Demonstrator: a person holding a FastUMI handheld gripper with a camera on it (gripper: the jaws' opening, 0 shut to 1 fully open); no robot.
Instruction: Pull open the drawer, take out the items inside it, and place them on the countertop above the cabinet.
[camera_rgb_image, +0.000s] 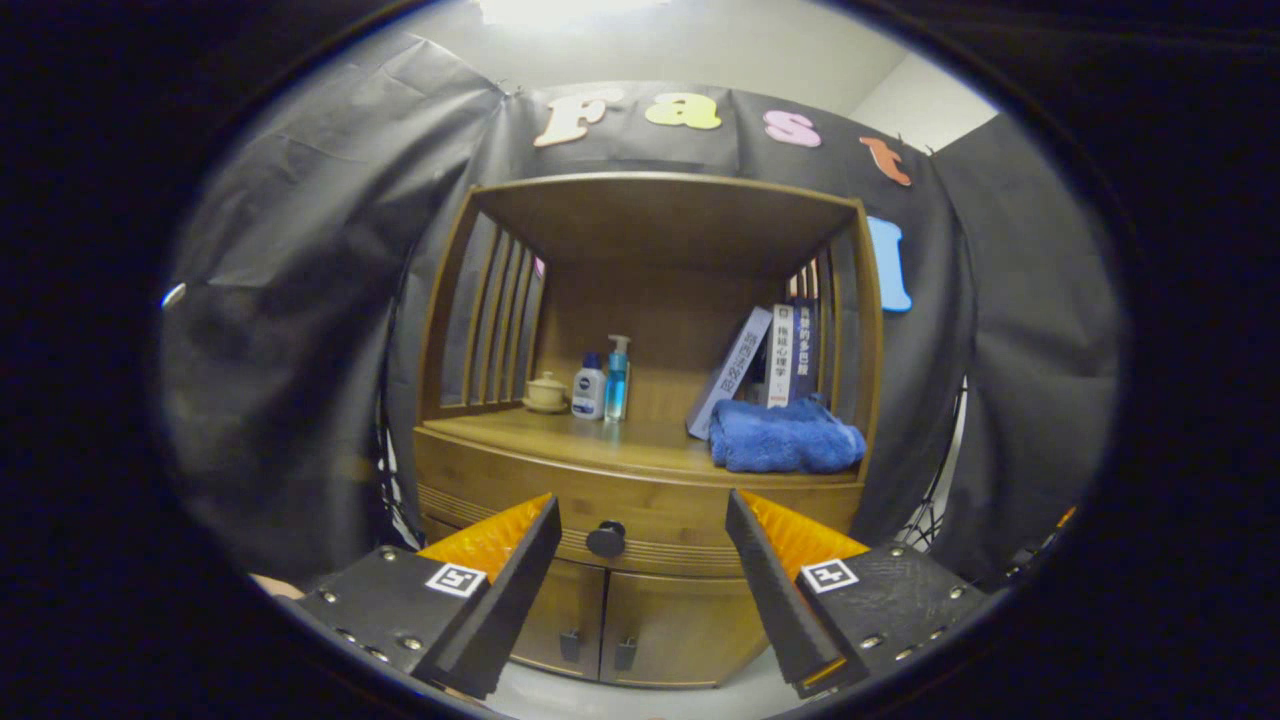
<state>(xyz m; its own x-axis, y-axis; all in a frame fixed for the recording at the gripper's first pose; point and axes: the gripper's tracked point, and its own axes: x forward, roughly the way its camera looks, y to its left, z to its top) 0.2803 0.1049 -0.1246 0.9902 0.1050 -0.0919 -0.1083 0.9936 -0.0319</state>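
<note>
Here's the cabinet (640, 470), a wooden piece standing square ahead of the tool against the booth's black cloth wall, with slatted sides and a roof over its open upper bay. Below that bay runs the surface (600, 440), the countertop, and it's carrying a fair bit already. Under the surface sits the drawer (660, 515), fully closed, its front flush with the cabinet face, so whatever is inside is hidden. Beneath the drawer, two doors (640, 625) side by side, both closed, each with a small dark handle near the middle seam. On to the smaller stuff: a blue towel (785, 437) bunched on the right end of the surface, and just behind it a few books (770, 365), one leaning left, the others more upright against the right slats. Over at the back left, a lidded pot (546, 392), then a white bottle (589, 390) just beside it, then a blue pump bottle (617, 378) touching or nearly touching that one. Now the tool (640, 540): its fingers are spread wide, holding nothing, short of the cabinet. And right between those fingers, centred on the drawer front, the round dark knob (606, 540), untouched, with clear space on both sides of it.
</note>
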